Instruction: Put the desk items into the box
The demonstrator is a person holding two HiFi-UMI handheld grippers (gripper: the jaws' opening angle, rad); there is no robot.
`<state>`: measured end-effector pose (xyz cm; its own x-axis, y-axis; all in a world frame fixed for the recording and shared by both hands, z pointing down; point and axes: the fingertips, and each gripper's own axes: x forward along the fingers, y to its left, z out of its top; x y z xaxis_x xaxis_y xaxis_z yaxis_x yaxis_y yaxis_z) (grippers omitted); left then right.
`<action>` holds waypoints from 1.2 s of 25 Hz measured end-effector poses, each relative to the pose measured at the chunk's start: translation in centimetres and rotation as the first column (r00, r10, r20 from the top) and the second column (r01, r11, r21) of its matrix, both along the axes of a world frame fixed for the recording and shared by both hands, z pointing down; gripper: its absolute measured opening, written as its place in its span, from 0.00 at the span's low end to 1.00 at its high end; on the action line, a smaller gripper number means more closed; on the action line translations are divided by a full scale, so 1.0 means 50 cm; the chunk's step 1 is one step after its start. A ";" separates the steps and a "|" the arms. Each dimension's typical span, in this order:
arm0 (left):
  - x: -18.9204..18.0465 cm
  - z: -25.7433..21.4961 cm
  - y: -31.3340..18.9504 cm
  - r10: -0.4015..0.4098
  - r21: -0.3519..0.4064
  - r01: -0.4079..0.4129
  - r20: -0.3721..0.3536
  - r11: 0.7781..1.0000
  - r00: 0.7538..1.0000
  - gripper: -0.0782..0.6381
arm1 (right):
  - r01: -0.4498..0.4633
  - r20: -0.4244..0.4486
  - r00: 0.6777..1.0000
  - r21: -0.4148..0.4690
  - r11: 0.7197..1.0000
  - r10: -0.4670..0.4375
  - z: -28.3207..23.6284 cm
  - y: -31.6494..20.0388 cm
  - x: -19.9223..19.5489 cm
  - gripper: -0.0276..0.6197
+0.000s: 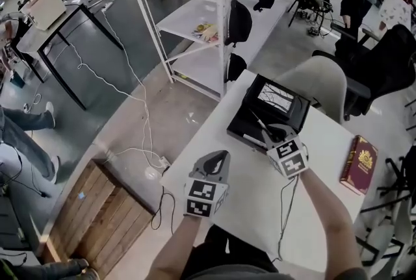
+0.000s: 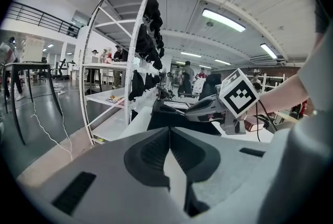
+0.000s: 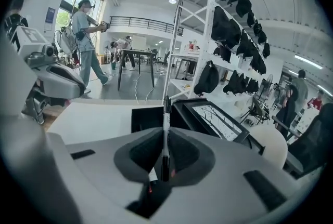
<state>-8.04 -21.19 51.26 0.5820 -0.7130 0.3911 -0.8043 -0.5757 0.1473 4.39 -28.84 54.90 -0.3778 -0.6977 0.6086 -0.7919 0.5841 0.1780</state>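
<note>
Clamped between the right gripper's [image 3: 166, 137] fingers: a pen [image 3: 166, 111], lengthwise along the jaws, tip pointing ahead toward the box [image 3: 145, 119]. Left gripper [image 2: 170, 134] pressed together, holding nothing.

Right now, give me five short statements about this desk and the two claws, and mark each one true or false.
1. The right claw is shut on a pen. True.
2. The left claw holds a pen too. False: its jaws are shut with nothing between them.
3. The black box stands on the white table. True.
4. The red book lies inside the box. False: it lies on the table, apart from the box.
5. The pen lies in the box. False: it is clamped in the right claw, pointing toward the box.
</note>
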 end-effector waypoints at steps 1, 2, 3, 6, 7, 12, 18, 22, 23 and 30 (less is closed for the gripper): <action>-0.001 0.000 -0.001 -0.003 -0.001 0.003 0.000 1.000 1.000 0.12 | 0.004 -0.006 1.000 -0.010 1.000 -0.005 0.007 -0.002 -0.001 0.11; -0.001 0.001 -0.003 -0.005 -0.002 0.005 0.001 1.000 1.000 0.12 | 0.007 -0.011 1.000 -0.019 1.000 -0.008 0.013 -0.005 0.000 0.11; -0.002 0.002 -0.004 -0.008 -0.003 0.008 0.002 1.000 1.000 0.12 | 0.009 -0.016 1.000 -0.029 1.000 -0.010 0.020 -0.007 0.000 0.11; -0.001 0.006 -0.006 -0.013 -0.008 0.013 0.004 1.000 1.000 0.12 | 0.017 -0.032 0.999 -0.054 0.998 -0.018 0.036 -0.013 0.003 0.11; -0.001 0.007 -0.006 -0.016 -0.010 0.016 0.005 1.000 1.000 0.12 | 0.021 -0.037 0.999 -0.058 0.998 -0.023 0.041 -0.015 0.002 0.11; 0.000 0.010 -0.011 -0.026 -0.015 0.026 0.010 1.000 1.000 0.12 | 0.050 -0.079 0.995 -0.062 0.997 -0.055 0.060 -0.030 -0.006 0.11; -0.003 0.015 -0.015 -0.045 -0.021 0.045 0.015 0.999 0.999 0.12 | 0.022 -0.038 0.999 -0.148 0.989 -0.028 0.090 -0.040 -0.003 0.11; -0.005 0.021 -0.015 -0.052 -0.029 0.053 0.019 0.998 0.998 0.12 | 0.041 -0.060 0.997 -0.173 0.984 -0.052 0.098 -0.044 -0.010 0.11; -0.005 0.022 -0.016 -0.053 -0.031 0.053 0.020 0.998 0.998 0.12 | 0.045 -0.065 0.996 -0.181 0.982 -0.057 0.100 -0.044 -0.011 0.11; -0.004 0.019 -0.024 -0.056 -0.031 0.056 0.020 0.998 0.998 0.12 | 0.023 -0.067 0.997 -0.265 0.964 -0.042 0.124 -0.048 -0.006 0.11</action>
